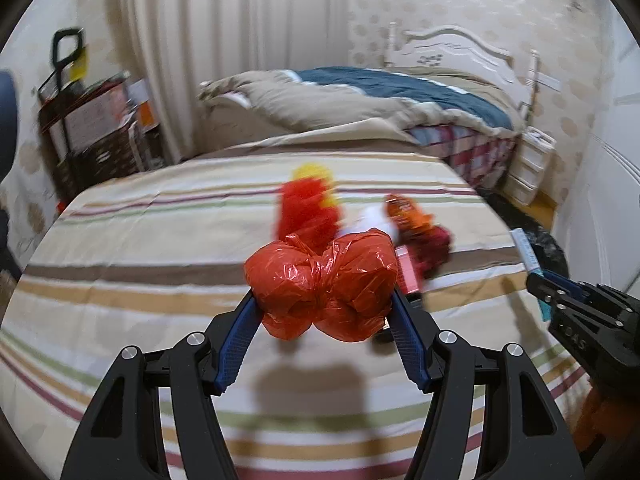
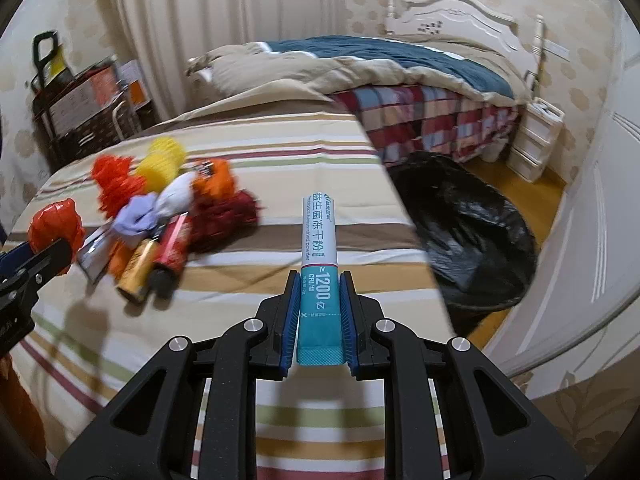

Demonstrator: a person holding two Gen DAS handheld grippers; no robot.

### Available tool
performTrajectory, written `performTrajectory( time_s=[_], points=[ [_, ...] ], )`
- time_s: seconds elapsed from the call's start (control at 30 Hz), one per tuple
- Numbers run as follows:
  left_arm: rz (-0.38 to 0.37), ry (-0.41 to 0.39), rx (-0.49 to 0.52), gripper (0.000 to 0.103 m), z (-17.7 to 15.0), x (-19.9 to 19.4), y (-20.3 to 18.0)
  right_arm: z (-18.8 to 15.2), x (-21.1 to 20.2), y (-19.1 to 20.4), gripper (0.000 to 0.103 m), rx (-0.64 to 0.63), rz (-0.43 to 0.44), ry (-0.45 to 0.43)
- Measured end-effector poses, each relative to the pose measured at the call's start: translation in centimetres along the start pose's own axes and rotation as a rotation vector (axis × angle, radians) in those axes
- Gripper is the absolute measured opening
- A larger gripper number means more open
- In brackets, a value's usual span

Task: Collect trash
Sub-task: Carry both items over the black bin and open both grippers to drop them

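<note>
My left gripper (image 1: 322, 300) is shut on a crumpled orange plastic bag (image 1: 322, 290), held above the striped bed sheet (image 1: 140, 272). My right gripper (image 2: 320, 280) is shut on a white and teal sachet (image 2: 320, 256), held above the sheet near the bed's right edge. A pile of trash lies on the sheet: red and yellow net wrappers (image 2: 120, 184), a purple wad (image 2: 136, 216), a white wad (image 2: 176, 196), an orange packet (image 2: 212, 180), a dark red net (image 2: 224, 216), and gold and red wrappers (image 2: 140, 268). The left gripper also shows in the right wrist view (image 2: 24, 264).
A black trash bag (image 2: 468, 232) stands open on the floor right of the bed. A rolled duvet (image 2: 360, 64) and headboard (image 2: 452, 20) lie beyond. A cart with boxes (image 2: 80, 108) stands far left, white drawers (image 2: 536, 136) far right, a white door (image 2: 592, 240) at right.
</note>
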State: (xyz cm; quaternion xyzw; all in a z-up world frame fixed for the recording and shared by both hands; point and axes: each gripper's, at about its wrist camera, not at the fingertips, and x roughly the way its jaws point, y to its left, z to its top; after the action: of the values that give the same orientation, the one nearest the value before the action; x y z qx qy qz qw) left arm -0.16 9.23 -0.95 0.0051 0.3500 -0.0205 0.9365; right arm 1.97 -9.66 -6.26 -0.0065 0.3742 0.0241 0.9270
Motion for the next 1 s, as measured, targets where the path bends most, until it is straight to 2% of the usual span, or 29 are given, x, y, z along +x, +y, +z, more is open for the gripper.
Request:
performTrajectory(
  time_s=[0.37, 0.7, 1.0],
  points=[
    [-0.108, 0.009, 0.109, 0.063, 3.3, 4.3, -7.9, 1.7, 1.5, -7.5, 0.019, 0.117, -0.09, -0.015],
    [-0.143, 0.033, 0.178, 0.063, 5.8, 9.8, -15.1, 3.3, 4.6, -12.8, 0.019, 0.182, -0.127, -0.004],
    [-0.148, 0.071, 0.224, 0.063, 7.1, 13.4, -19.9, 4.5, 8.0, -17.2, 0.02, 0.235, -0.144, 0.02]
  ],
)
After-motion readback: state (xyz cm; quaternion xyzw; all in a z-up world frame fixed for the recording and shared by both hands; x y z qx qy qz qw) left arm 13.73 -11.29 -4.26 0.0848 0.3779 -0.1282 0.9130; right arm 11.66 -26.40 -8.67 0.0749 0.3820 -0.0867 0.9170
